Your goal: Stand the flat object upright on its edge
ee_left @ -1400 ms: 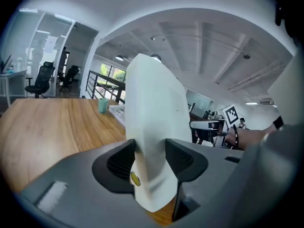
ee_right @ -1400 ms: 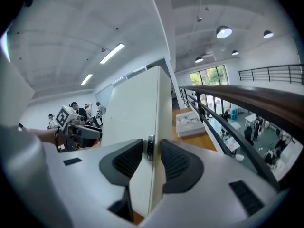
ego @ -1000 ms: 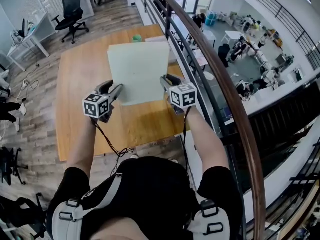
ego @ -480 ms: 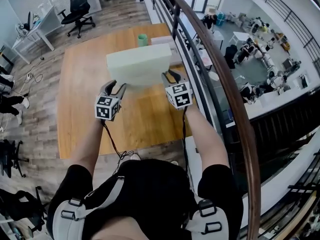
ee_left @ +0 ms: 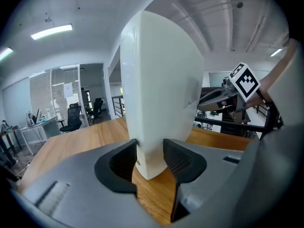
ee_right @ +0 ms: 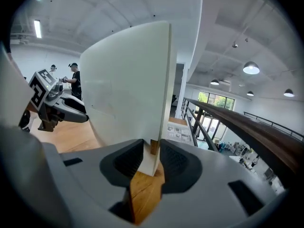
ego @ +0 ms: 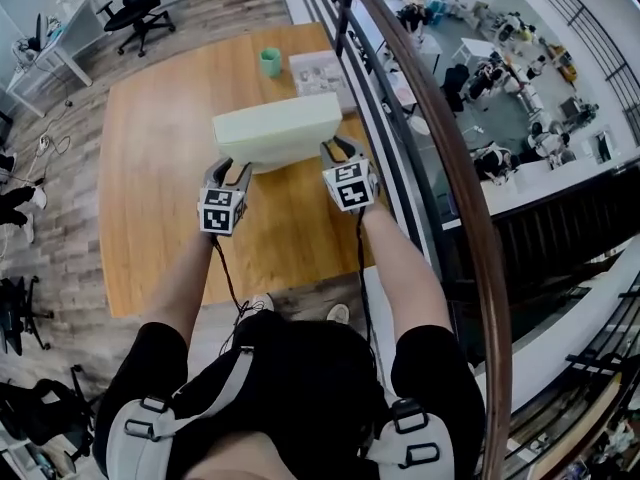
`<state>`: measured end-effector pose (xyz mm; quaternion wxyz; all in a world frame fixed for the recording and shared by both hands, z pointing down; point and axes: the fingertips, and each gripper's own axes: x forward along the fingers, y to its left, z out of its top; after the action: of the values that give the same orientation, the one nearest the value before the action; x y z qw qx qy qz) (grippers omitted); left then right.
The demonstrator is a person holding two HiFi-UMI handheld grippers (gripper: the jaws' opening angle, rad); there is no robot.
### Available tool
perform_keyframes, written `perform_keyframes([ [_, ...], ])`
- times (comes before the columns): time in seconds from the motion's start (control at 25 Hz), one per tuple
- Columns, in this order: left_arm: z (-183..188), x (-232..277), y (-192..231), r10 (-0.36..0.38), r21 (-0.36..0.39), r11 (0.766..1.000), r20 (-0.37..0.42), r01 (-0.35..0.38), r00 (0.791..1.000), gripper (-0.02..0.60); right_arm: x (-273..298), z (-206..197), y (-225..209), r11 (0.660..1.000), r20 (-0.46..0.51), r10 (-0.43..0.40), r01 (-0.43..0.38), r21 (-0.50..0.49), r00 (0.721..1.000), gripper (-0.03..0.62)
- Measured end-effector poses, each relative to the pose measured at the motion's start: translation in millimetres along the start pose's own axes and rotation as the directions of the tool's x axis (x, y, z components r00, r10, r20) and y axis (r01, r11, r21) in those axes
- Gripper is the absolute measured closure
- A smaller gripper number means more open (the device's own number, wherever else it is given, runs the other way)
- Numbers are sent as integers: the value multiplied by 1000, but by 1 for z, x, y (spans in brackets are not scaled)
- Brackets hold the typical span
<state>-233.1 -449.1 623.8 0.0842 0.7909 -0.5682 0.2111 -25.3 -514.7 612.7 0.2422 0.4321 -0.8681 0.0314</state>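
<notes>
Above the wooden desk (ego: 150,188), a pale flat board (ego: 280,133) stands almost upright on its long edge, in the desk's right half. Only the head view shows both ends of it together. Each gripper view shows pads pressing one lower corner. The left claw (ego: 228,175) and the right claw (ego: 337,150) grip the board, and their jaws have just closed further. A green cup (ego: 270,62) stands beyond.

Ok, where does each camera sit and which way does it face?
Head view: on the person's head, facing steeply down at the table; shows forearms, torso, left gripper, right gripper.
Left gripper view: on that gripper, along its jaws gripping the pale board; right gripper beyond.
Right gripper view: likewise; left gripper beyond.
Shared: all show the board; both grippers have just been closing on it.
</notes>
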Motion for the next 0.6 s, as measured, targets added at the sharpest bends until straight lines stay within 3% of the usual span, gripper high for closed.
perform_keyframes([
  [0.6, -1, 36, 12, -18, -34, 999, -59, 16, 998, 403, 18, -10, -10, 996, -12, -11, 12, 84, 1000, 480],
])
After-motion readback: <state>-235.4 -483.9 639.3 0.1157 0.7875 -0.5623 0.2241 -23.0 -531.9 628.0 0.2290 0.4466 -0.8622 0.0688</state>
